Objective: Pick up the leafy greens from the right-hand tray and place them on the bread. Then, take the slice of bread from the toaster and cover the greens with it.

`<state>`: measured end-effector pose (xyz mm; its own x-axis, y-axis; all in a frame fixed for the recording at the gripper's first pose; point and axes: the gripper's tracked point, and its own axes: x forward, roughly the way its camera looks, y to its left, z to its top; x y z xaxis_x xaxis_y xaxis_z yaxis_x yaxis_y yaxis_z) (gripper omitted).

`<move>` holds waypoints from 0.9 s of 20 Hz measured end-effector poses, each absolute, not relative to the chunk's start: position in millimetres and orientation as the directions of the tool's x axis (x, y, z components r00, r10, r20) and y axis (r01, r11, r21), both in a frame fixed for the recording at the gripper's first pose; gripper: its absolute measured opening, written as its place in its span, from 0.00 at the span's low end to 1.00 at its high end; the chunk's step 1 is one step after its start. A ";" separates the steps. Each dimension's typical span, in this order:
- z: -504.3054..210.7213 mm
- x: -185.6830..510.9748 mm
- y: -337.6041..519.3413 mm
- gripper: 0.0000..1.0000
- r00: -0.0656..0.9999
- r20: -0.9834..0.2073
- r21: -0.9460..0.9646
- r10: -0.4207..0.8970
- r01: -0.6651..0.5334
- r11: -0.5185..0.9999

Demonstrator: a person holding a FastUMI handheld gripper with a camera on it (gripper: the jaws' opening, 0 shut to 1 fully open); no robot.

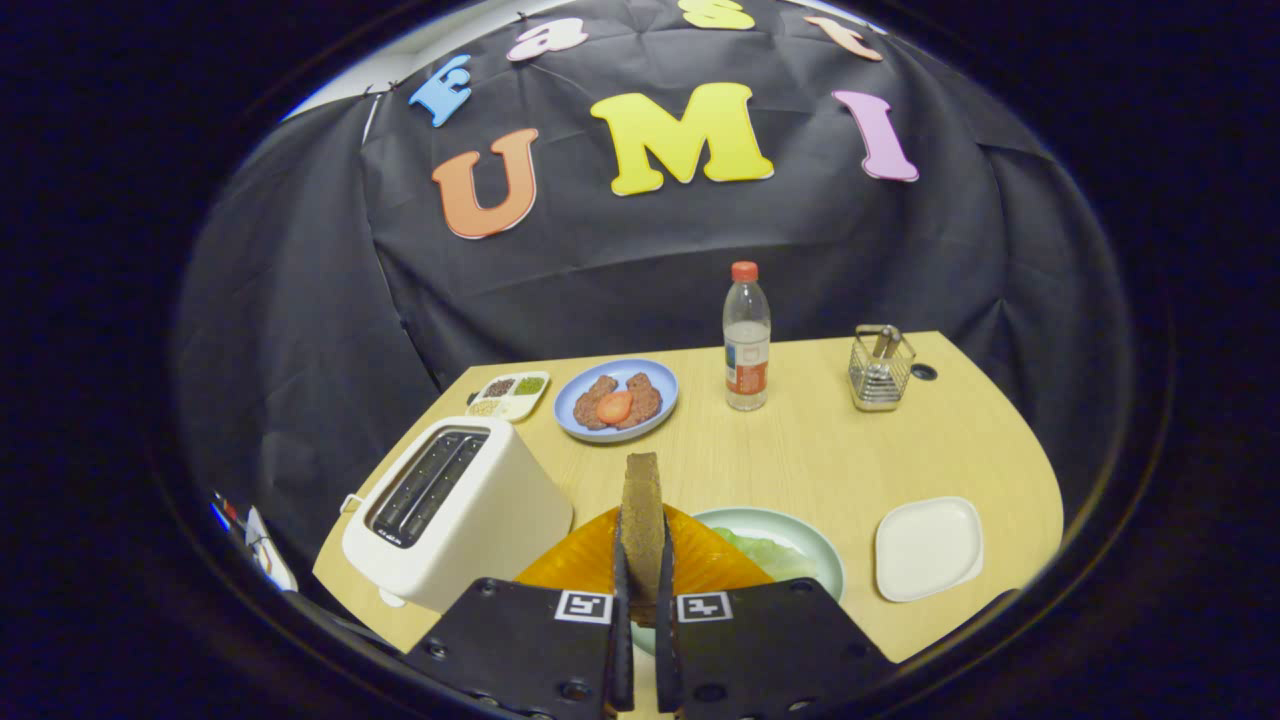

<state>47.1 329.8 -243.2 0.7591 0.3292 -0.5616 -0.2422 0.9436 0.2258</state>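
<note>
Fingers [641, 600] clamped on upright bread slice [642, 520] above wooden table [800, 460], toaster [455, 510] alongside.

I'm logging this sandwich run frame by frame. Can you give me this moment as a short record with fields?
gripper: shut on the bread slice, held upright on edge between the fingers
below the slice: orange plate and pale green plate with leafy greens
toaster: beside the fingers, both slots look empty
white square dish: bare, past the green plate
far side of table: blue plate with patties and tomato, water bottle, wire holder, small seasoning tray
step: slice not yet laid down
</note>
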 end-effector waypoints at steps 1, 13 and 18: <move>-249.7 46.0 329.6 0.09 0.752 -0.570 0.231 0.330 -0.238 0.943; -292.9 53.9 299.2 0.24 0.723 -0.628 0.262 0.287 -0.151 0.953; -290.2 61.0 270.8 0.69 0.753 -0.613 0.209 0.238 -0.136 0.968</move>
